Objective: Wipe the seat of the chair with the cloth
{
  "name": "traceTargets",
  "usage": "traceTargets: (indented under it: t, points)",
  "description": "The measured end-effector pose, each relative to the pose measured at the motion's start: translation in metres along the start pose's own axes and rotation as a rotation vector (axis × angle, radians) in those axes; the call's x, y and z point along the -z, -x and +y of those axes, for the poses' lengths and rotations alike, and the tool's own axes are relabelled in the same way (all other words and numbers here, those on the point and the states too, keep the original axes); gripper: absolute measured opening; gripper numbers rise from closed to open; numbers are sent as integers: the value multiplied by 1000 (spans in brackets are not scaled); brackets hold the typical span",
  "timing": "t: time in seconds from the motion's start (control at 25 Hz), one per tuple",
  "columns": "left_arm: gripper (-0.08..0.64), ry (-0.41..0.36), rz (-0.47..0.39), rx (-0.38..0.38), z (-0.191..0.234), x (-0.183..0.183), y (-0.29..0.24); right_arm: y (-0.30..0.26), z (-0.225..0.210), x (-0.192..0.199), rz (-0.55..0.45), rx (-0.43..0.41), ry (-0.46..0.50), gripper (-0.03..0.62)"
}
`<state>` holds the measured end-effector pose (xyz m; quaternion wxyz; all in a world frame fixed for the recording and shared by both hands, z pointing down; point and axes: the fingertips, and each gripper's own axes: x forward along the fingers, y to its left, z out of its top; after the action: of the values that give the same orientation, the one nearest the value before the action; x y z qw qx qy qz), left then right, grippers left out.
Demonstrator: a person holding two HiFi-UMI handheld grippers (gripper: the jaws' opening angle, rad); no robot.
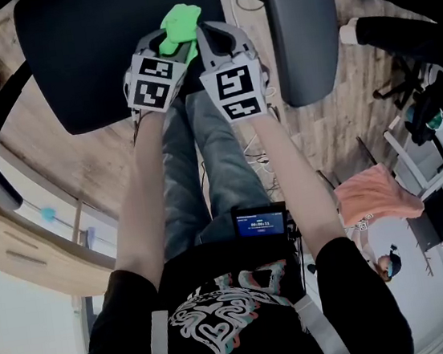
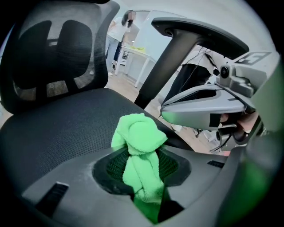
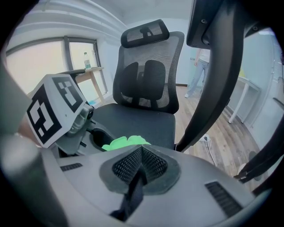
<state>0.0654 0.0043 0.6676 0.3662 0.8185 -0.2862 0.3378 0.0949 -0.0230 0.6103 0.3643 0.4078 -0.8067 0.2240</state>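
The black mesh seat of the office chair fills the top of the head view. A bright green cloth rests over its front part. My left gripper is shut on the green cloth, which bunches up and out from between the jaws just above the seat. My right gripper sits right beside it on the right, shut with nothing between its jaws. In the right gripper view, the right gripper looks past the cloth and the left gripper's marker cube to the seat.
The chair's right armrest stands close to my right gripper, and its post rises beside it. The backrest is beyond the seat. A person's dark legs and a pink cloth are at the right, with cables on the wooden floor.
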Motion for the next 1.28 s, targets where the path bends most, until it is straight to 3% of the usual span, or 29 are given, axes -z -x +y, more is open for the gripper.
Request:
traceTargets:
  t: [0.32,0.56,0.88,1.28]
  points:
    - [138,-109,20,-17,3,3,2,2,-3,0,6,1,13,0]
    - [133,-241,69,-40,10,17,9,0,-1,3,15,-3,25,0]
    - [133,-287,123,-88,48,44,33,-2,11,7,25,-21,43,0]
    - [133,-259,147,-146,80,61,58,-7,12,-2,24,-22,70,0]
